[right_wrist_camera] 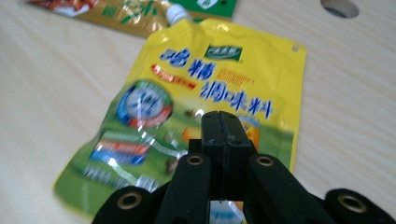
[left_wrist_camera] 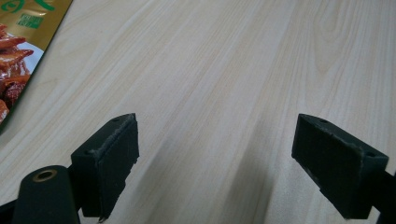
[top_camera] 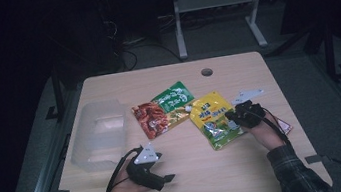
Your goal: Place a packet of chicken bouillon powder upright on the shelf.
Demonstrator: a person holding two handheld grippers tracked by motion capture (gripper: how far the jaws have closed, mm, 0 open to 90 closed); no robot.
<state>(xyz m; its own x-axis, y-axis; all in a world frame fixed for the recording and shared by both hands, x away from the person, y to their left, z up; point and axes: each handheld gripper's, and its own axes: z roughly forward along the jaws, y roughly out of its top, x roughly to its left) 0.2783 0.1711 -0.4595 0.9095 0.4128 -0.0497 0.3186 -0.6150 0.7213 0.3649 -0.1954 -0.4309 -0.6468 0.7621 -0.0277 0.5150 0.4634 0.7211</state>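
Tub (top_camera: 98, 134) at table (top_camera: 191, 184) left, two pouches (top_camera: 163, 109) centre, spouted pouch (top_camera: 214, 119) right of them.

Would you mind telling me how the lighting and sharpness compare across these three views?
High view: the surroundings are dark, and only the table is lit. Left gripper view: sharp wood grain, soft shadows below the open jaws. Right gripper view: the yellow pouch is blurred, with glare on its lower left.

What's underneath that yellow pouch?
The yellow pouch lies flat on the wooden table; bare wood shows all round it. Its white spout overlaps the green packet. Anything directly beneath the pouch is covered.
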